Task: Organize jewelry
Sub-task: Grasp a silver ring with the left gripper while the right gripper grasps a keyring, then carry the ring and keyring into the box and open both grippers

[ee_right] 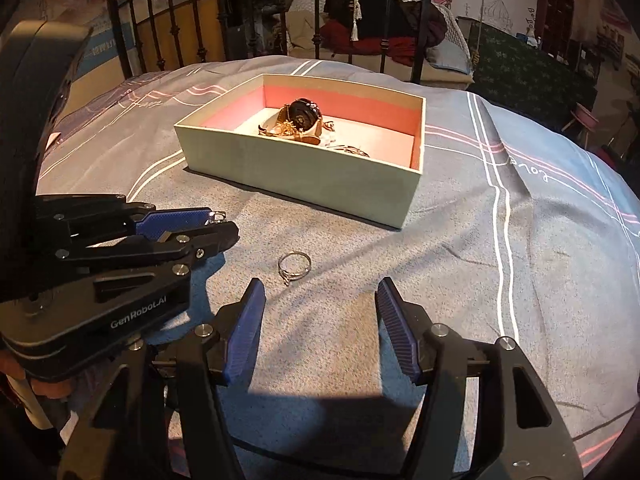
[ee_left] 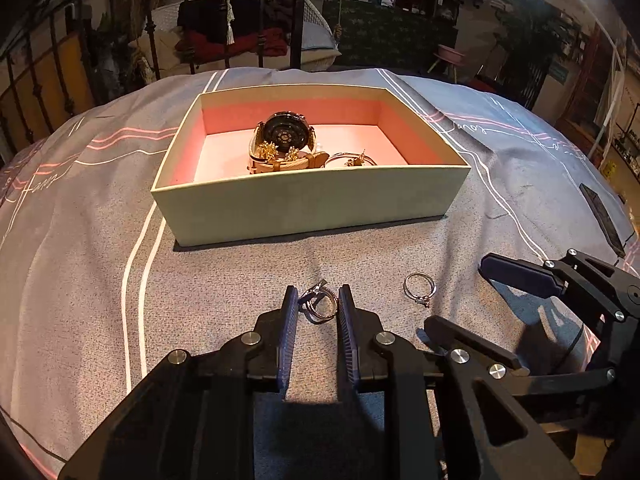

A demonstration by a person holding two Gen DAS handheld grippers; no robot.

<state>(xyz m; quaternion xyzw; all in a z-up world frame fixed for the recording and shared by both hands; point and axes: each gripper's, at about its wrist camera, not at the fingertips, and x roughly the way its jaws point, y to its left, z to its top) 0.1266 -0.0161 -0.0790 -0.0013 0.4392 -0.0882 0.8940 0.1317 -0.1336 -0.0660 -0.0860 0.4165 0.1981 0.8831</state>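
An open pale-green box (ee_left: 308, 200) with a pink lining sits on the grey bedspread and also shows in the right wrist view (ee_right: 304, 168). It holds a watch (ee_left: 285, 133) on a tan strap, gold earrings (ee_left: 267, 151) and other small pieces. My left gripper (ee_left: 318, 304) is shut on a silver ring (ee_left: 320, 305), low over the bedspread in front of the box. It also shows in the right wrist view (ee_right: 218, 226). A second silver ring (ee_left: 419, 288) lies on the bedspread to its right (ee_right: 293, 263). My right gripper (ee_right: 320, 320) is open, just short of that ring.
A dark flat object (ee_left: 604, 218) lies on the bedspread at the far right. A black metal bed frame (ee_right: 248, 20) stands beyond the box, with a chair of dark and red clothes (ee_left: 236, 28) behind it.
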